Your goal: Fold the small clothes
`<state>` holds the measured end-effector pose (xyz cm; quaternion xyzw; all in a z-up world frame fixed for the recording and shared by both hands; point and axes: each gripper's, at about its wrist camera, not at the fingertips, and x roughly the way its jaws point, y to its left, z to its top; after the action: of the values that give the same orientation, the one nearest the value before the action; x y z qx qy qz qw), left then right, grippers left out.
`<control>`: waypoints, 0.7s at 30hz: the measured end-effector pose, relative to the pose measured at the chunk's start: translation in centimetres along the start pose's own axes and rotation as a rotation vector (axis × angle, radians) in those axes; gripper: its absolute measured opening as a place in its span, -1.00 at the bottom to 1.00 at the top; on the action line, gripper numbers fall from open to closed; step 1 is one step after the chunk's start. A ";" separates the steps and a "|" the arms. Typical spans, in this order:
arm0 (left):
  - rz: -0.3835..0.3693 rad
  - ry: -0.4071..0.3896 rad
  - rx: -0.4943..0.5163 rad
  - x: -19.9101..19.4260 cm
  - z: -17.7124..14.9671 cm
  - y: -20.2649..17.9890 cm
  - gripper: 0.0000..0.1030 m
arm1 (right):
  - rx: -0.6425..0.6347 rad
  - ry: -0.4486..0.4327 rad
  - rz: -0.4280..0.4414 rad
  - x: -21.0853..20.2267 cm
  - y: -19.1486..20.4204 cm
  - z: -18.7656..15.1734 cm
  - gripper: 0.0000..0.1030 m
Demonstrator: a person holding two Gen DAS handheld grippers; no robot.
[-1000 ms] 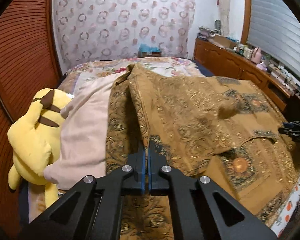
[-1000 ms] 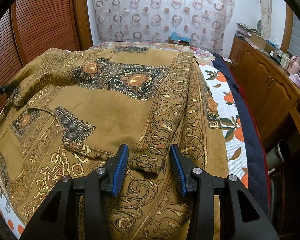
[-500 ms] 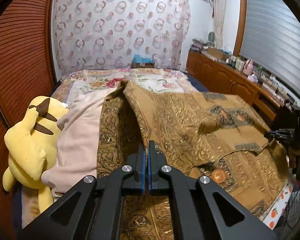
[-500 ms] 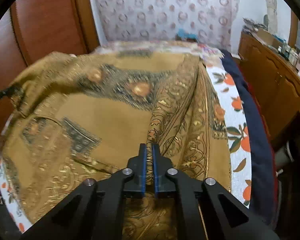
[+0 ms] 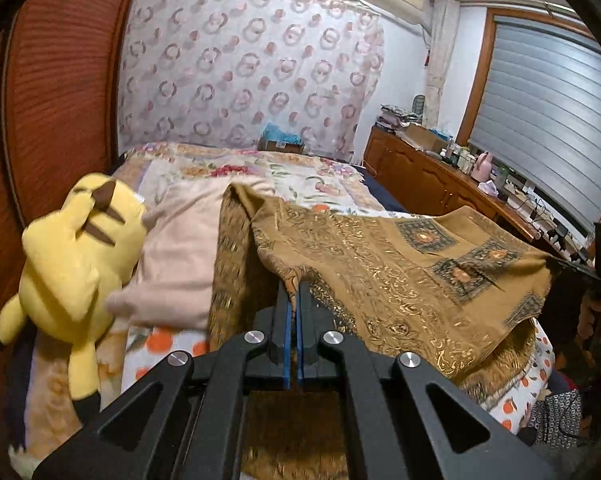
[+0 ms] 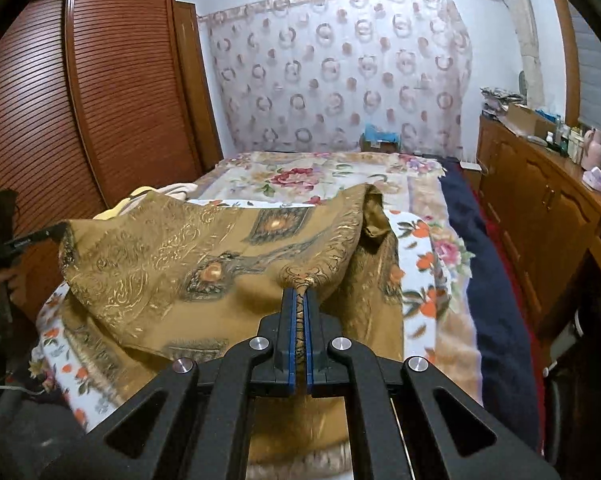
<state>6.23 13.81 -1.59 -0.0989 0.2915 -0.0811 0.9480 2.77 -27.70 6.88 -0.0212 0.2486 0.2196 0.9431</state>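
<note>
the brown patterned garment (image 6: 204, 264) lies partly on the bed (image 6: 432, 248), its near edge lifted clear. left gripper (image 5: 293, 292) is clamped on one corner of that edge; right gripper (image 6: 299, 296) is clamped on the other. judgement: a fold-over toward the far end is in hand. both corners should travel level and taut, so the edge lands square. the yellow plush toy (image 5: 72, 260) and pink pillow (image 5: 184, 256) sit just beside the cloth; avoid snagging.
</note>
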 end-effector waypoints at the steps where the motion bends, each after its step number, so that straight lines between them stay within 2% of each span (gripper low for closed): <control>1: 0.003 0.009 -0.014 -0.1 -0.8 0.4 -0.95 | 0.001 0.010 0.002 -0.1 0.1 -0.7 -0.95; 7: 0.042 0.095 -0.061 1.0 -4.6 2.0 -0.95 | 0.004 0.120 -0.032 1.1 -0.2 -4.0 -0.95; 12: 0.086 0.140 -0.055 1.9 -5.9 2.6 -0.95 | 0.038 0.189 -0.041 3.0 -0.8 -5.2 -0.95; 19: 0.118 0.147 -0.035 2.1 -5.8 2.2 -0.94 | 0.046 0.171 -0.055 1.9 -0.8 -4.6 -0.90; 21: 0.121 0.153 -0.032 2.2 -5.8 2.2 -0.82 | 0.043 0.157 -0.072 1.0 -0.8 -4.7 -0.82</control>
<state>4.97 14.67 -8.00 -0.0896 0.3700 -0.0263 0.9243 1.74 -28.67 2.24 -0.0270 0.3255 0.1780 0.9283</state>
